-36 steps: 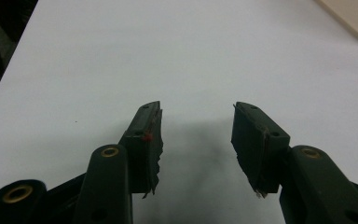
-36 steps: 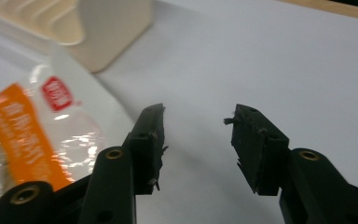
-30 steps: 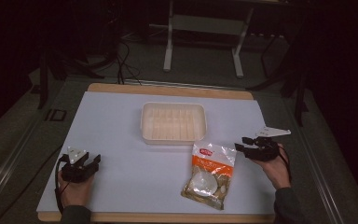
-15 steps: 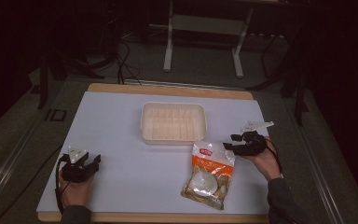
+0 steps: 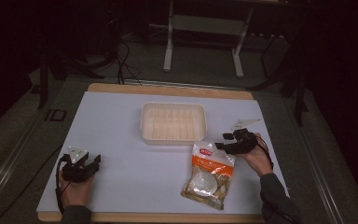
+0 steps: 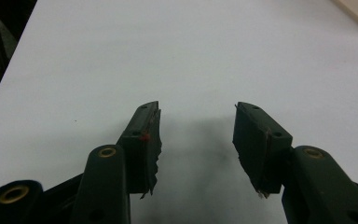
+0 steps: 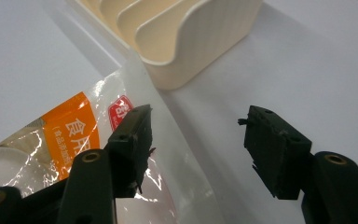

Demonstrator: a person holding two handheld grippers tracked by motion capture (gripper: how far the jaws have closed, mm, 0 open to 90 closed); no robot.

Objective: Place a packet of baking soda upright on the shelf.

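A: Quick pass. Where's the main thing?

B: The snack bag [image 5: 209, 175], clear plastic with an orange label and pale round pieces inside, lies flat near the front edge of the tabletop [image 5: 121, 121], right of centre. Its top seam nearly touches the front right corner of the cream divided tray [image 5: 173, 122], which sits mid-tabletop.

A: Right hand-held gripper [image 5: 229, 143]?

B: Jaws wide apart, nothing between them. In the right gripper view one jaw hangs over the bag's top corner by the red logo, the other over bare tabletop beside it. Can't tell if either touches the film.

A: Left hand-held gripper [image 5: 86, 165]?

B: Parked near the front left corner, well apart from everything. Jaws wide, empty, white surface under them.

A: How will the bag handle?

B: My guess: light, soft, crinkly. The film looks glossy, so slippery. The contents look loose and may be brittle; squeezing the middle could crush them.

A: Where to take hold?

B: The flat sealed strip at the top edge, or that top corner. It's thin film with no contents behind it, so the jaws can close fully. Expect the bag to sag and swing below the grip once lifted.

A: Tray?

B: Rigid plastic, slotted, empty as far as visible.
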